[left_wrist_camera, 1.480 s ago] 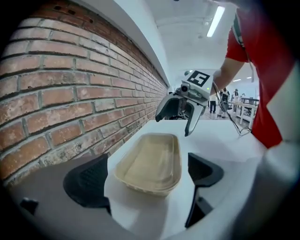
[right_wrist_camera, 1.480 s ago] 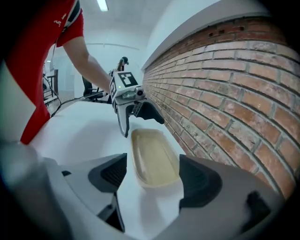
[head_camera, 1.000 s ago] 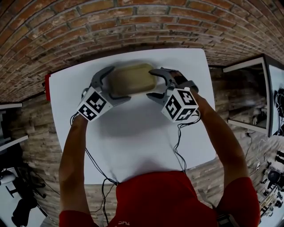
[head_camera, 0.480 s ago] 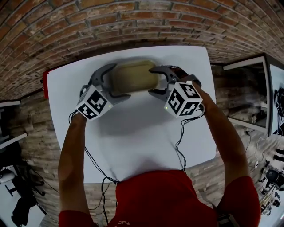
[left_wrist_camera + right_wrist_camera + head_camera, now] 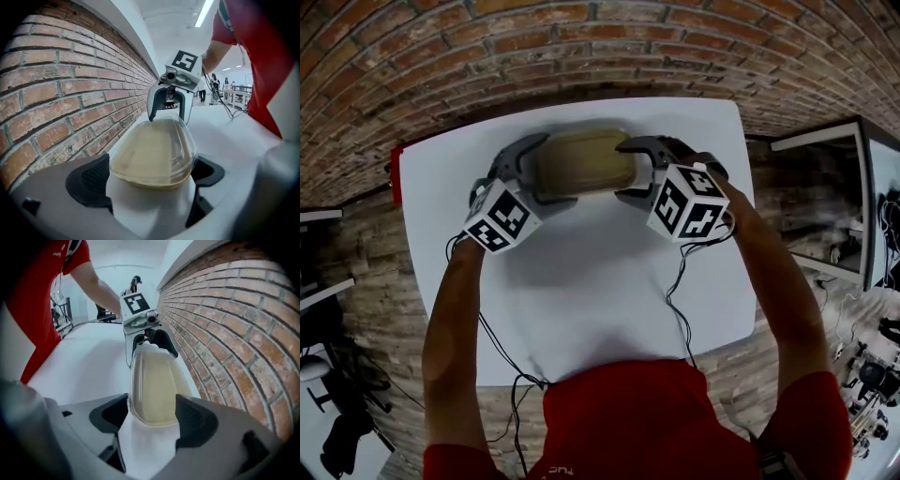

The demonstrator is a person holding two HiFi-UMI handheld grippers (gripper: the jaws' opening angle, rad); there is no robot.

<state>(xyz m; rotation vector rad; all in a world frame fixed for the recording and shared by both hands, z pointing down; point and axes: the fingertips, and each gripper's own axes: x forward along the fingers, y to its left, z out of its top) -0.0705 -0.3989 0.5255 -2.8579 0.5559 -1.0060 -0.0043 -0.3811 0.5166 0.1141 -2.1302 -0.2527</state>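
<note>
Tray (image 5: 581, 161), beige oval with a clear lid, sits lengthwise between the two grippers.

Left gripper (image 5: 147, 178): jaws wide apart, one pad on each side of the tray's near end, which is tucked deep into the gap. The pad away from the wall looks to touch the rim. The wall-side pad is just beside it. Not clamped.

Right gripper (image 5: 150, 416): same, jaws spread with the tray's other end nested between them.

This reads as a cradle hold, not a pinch. The tray looks too wide for a firm bite, so each gripper straddles an end and the pair trap it endwise.

Straight ahead of each set of jaws, past the tray, the other gripper faces back.

Table (image 5: 581, 300) lies under both sets of jaws. Cannot tell whether the tray is clear of it.

Brick wall (image 5: 581, 47) runs just outboard of the wall-side jaws, which probably explains grabbing it by the ends.
</note>
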